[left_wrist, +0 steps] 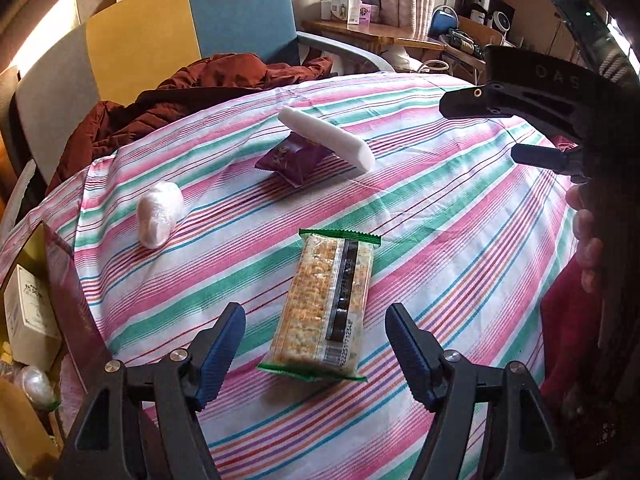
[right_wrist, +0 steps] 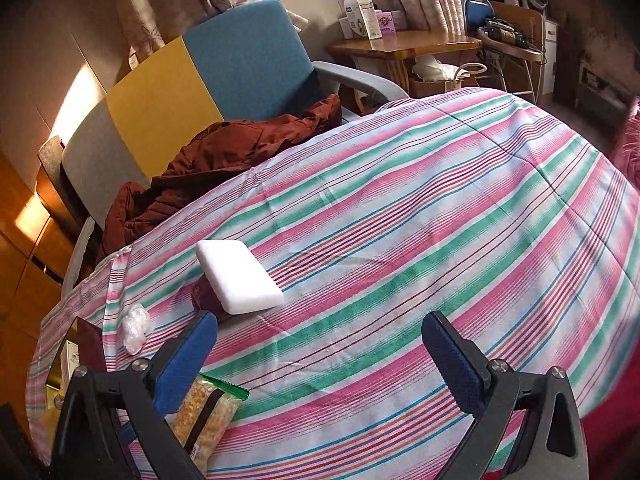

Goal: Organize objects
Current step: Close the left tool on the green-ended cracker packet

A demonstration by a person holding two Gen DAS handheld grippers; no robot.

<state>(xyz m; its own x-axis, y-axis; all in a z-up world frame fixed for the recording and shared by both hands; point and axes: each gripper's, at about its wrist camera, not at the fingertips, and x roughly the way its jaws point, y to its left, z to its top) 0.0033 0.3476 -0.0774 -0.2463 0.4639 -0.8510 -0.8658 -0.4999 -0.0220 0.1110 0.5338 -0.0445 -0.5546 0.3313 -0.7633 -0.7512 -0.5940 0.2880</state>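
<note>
A rice-cracker pack (left_wrist: 326, 306) with green ends lies on the striped tablecloth (left_wrist: 440, 208), between the open fingers of my left gripper (left_wrist: 316, 348). Beyond it a white foam block (left_wrist: 326, 136) rests across a purple snack pouch (left_wrist: 294, 160). A white wrapped ball (left_wrist: 159, 214) lies to the left. My right gripper (right_wrist: 320, 354) is open and empty above the cloth (right_wrist: 400, 220); it also shows at the right of the left wrist view (left_wrist: 516, 132). The right wrist view shows the foam block (right_wrist: 238, 276), the pouch (right_wrist: 206, 298), the ball (right_wrist: 136, 328) and the cracker pack (right_wrist: 208, 420).
A box (left_wrist: 30, 316) with cartons and small items sits off the table's left edge. A blue, yellow and grey chair (left_wrist: 180, 36) holds a brown jacket (left_wrist: 192, 92) behind the table. A wooden desk (right_wrist: 400, 46) with boxes stands at the back right.
</note>
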